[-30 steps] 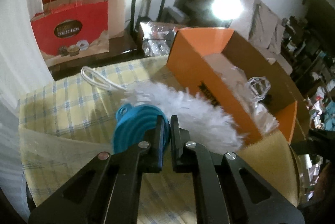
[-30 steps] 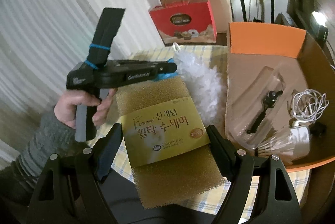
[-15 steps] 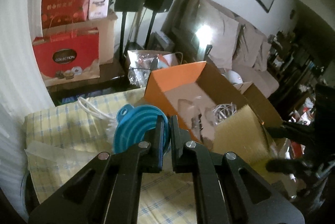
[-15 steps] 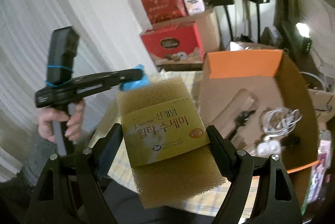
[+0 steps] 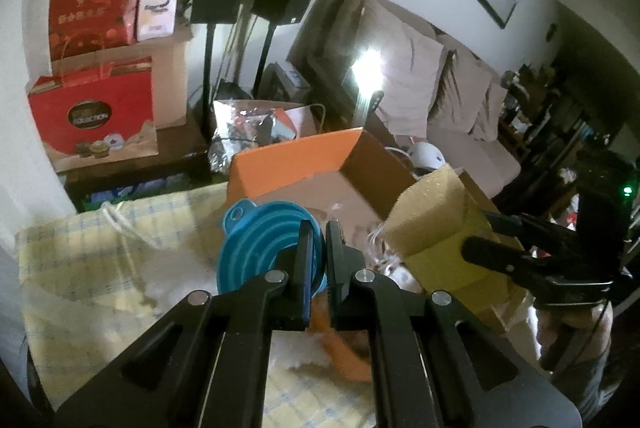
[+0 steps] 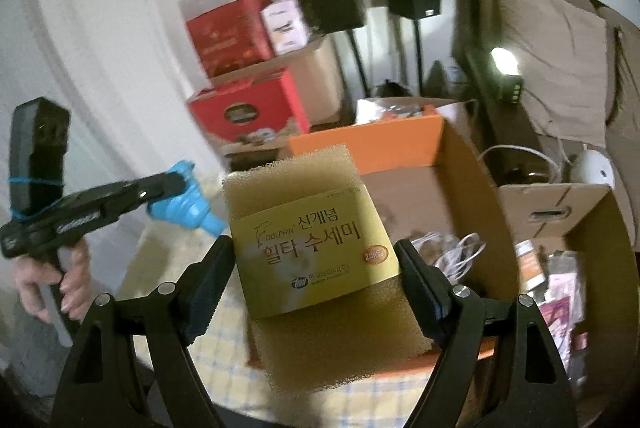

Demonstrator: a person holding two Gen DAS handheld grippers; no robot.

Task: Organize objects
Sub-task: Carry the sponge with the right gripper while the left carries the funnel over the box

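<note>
**Both tools loaded over the orange box**

The tabletop (image 5: 80, 268) wears a yellow checked cloth, and on it stands the open orange box (image 6: 368, 143) — brown inside, with white cables (image 6: 452, 248) lying on its floor. In the right wrist view the box fills the space from 12 to 3 o'clock.

The right tool (image 6: 316, 280) is spread wide, its pads pressing the two sides of a tan sponge pack (image 6: 296, 187) with a yellow paper band. The pack hangs in the air, over the box's near left corner.

The left tool (image 5: 316, 248) is pressed nearly together, pinching the rim of a blue collapsible funnel (image 5: 264, 240). The funnel is held off the tabletop — at 9 o'clock of the sponge pack in the right wrist view.
</note>
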